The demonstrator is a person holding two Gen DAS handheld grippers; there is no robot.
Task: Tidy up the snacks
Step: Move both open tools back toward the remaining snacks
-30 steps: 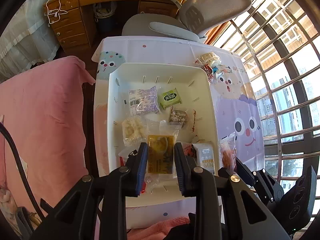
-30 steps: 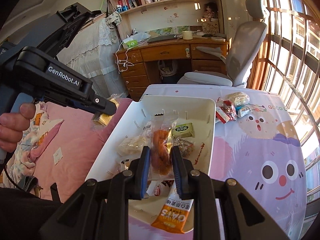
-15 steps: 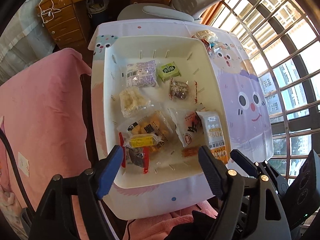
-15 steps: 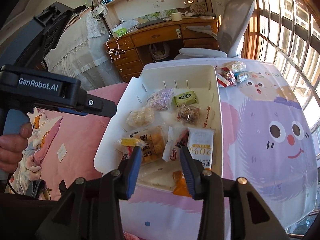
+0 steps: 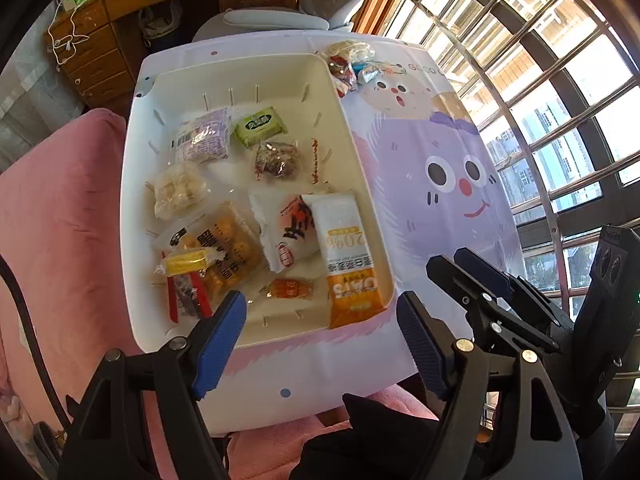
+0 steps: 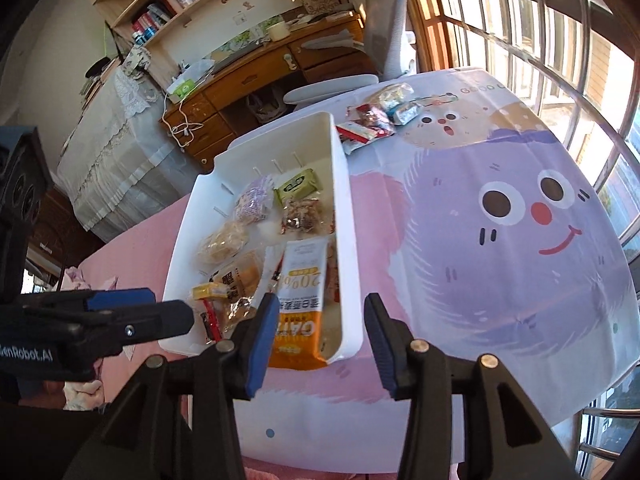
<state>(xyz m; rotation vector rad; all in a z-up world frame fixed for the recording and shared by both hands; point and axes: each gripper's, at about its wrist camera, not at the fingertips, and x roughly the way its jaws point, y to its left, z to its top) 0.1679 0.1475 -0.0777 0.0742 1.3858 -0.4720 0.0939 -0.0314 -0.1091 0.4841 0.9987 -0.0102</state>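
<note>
Several wrapped snack packets lie loose at upper centre, beside the white plastic tray. Left gripper gapes empty; right gripper, empty, is opening. Approach those packets low.

Bright sunlight floods through the barred window; glare there, fisheye bending edges, dark corners.

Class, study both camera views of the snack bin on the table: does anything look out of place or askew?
Yes. A small pile of wrapped snacks lies on the tablecloth outside the white bin's far corner, not in it. Inside, the orange-and-white oats packet leans on the bin's near wall, its end poking over the rim.
</note>
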